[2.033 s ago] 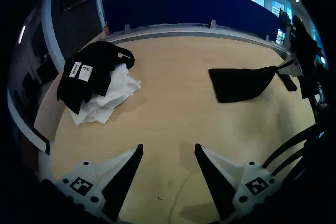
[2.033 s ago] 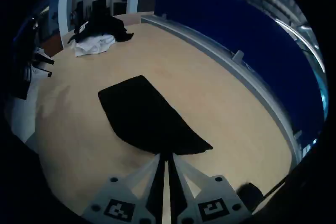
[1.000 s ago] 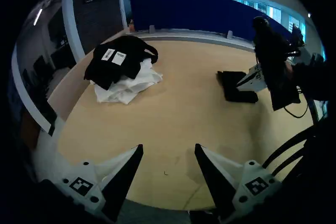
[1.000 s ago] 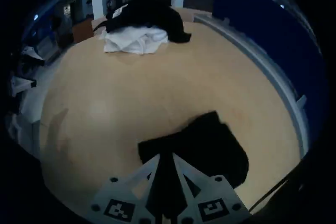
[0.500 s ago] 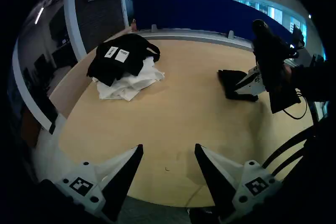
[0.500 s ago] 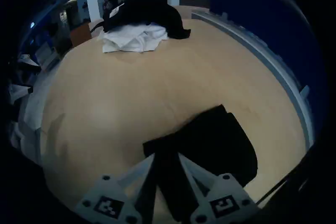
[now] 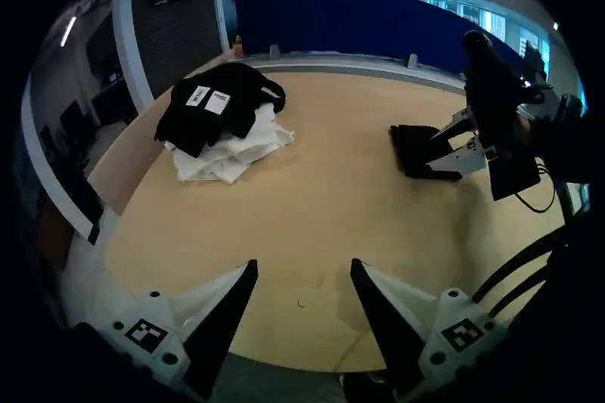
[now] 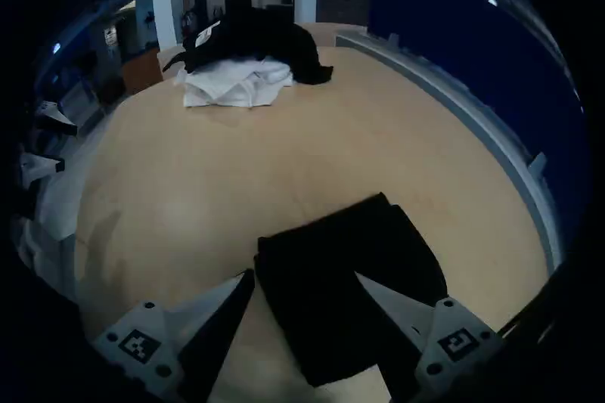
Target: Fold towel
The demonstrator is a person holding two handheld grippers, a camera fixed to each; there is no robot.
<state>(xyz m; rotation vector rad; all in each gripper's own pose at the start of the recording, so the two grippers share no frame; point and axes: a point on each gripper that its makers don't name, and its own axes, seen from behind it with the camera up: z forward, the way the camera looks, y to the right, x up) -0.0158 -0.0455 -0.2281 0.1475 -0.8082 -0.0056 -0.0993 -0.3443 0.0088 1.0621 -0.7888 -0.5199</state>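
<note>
Presently my right tongs (image 8: 304, 276) are standing spread wide, pinching nothing, with the folded black towel (image 8: 355, 289) lying flat on the wooden table (image 8: 189, 176) straight ahead, its near edge between the two fingers. My left tongs (image 7: 303, 263) are hanging spread too, over bare tabletop; the towel is sitting well ahead to their right. Ahead to their left, a black garment (image 7: 215, 104) is resting on a white one (image 7: 234, 153).

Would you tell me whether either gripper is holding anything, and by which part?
Nothing is held: the right gripper is open over the folded towel, the left gripper open over the table.
</note>
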